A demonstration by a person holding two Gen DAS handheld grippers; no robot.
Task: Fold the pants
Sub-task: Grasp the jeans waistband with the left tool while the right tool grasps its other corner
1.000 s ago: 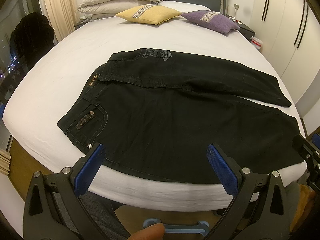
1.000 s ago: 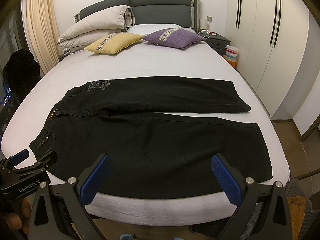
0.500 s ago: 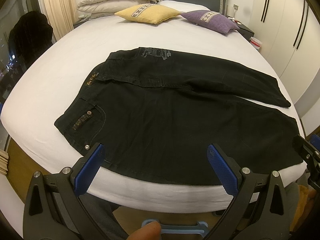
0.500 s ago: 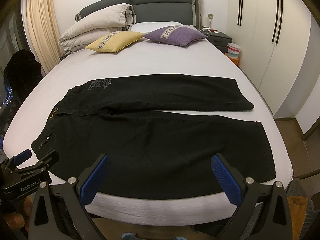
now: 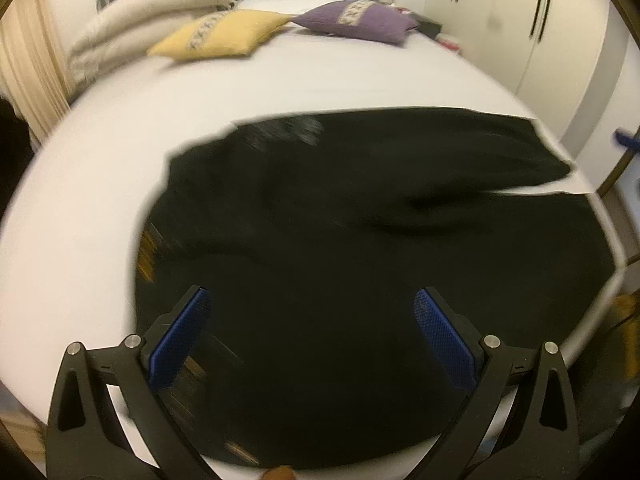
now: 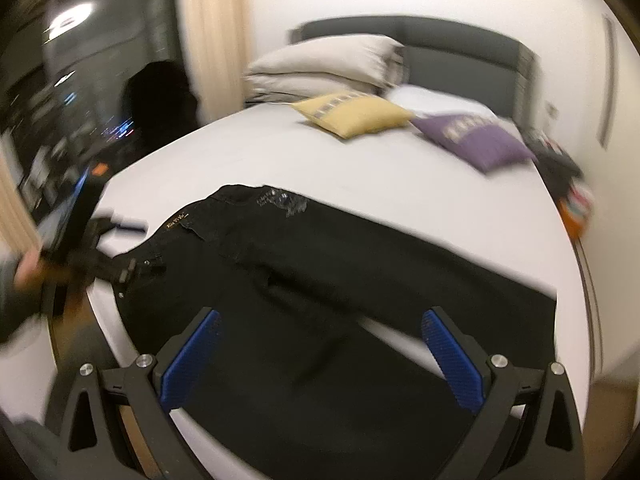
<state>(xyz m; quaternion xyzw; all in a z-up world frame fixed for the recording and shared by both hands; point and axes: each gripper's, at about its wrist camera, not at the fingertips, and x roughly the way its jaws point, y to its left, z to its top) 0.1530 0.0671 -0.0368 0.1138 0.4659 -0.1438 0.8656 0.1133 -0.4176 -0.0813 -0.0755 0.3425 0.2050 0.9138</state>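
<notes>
Black jeans [image 5: 320, 248] lie spread flat on the white bed [image 5: 100, 184], waist to the left, both legs running right. My left gripper [image 5: 312, 308] is open and empty, hovering over the waist end of the near leg. My right gripper [image 6: 320, 328] is open and empty over the near leg [image 6: 304, 380]. In the right wrist view the left gripper [image 6: 120, 268] shows at the waistband near the left bed edge. Both views are motion-blurred.
A yellow cushion [image 5: 224, 34] and a purple cushion [image 5: 356, 20] lie at the head of the bed beside folded bedding [image 6: 320, 64]. White wardrobes [image 5: 560, 40] stand on the right. A curtain and dark window [image 6: 100, 80] are on the left.
Both grippers have moved forward and down over the jeans. The right wrist camera has swung to the left. Both stay open.
</notes>
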